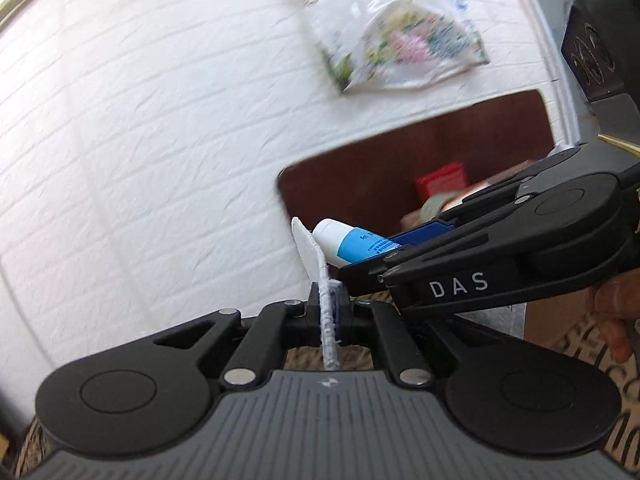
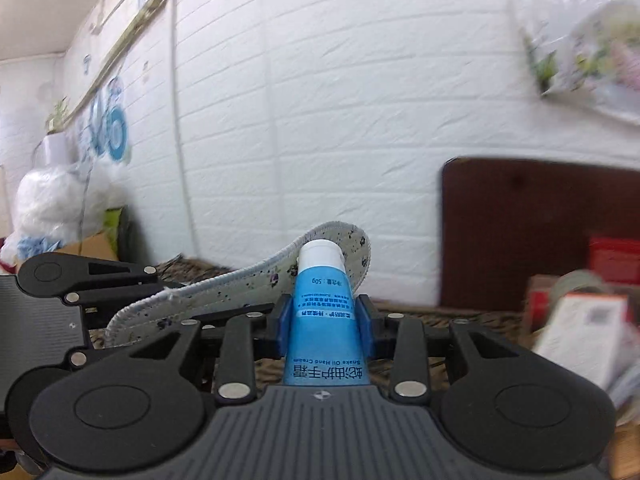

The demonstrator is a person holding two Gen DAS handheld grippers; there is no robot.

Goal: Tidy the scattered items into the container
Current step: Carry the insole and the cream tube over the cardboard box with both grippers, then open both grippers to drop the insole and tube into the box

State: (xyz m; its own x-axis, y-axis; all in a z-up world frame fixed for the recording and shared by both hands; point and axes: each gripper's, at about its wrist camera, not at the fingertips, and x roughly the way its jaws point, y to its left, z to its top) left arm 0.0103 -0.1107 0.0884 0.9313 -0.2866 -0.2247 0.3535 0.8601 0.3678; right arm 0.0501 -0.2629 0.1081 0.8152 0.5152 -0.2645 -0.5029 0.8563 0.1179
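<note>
Left gripper (image 1: 329, 312): black two-finger tool, jaws closed tight on a flat white fabric insole (image 1: 320, 276) with stitched edge; the insole stands edge-on between the fingers and projects forward past them.
Insole, from the right wrist view: speckled pale face visible (image 2: 224, 292), lying tilted, toe end raised behind the tube's cap.
Right gripper (image 2: 325, 320): black tool with blue pads (image 2: 283, 322), jaws narrowed onto a blue plastic hand-cream tube (image 2: 323, 304) with white cap; the pads press both sides of the tube, cap pointing away from the camera.
Tube position: just beside the insole's toe, held clear of the surface.
Background: white brick-pattern wall (image 1: 140, 120); dark brown board (image 1: 420, 152) at far right.
Far right: blurred boxes (image 2: 580, 320), contents unclear.
Person: fingers of a hand (image 1: 616, 312) show at the right edge, behind the right gripper.
</note>
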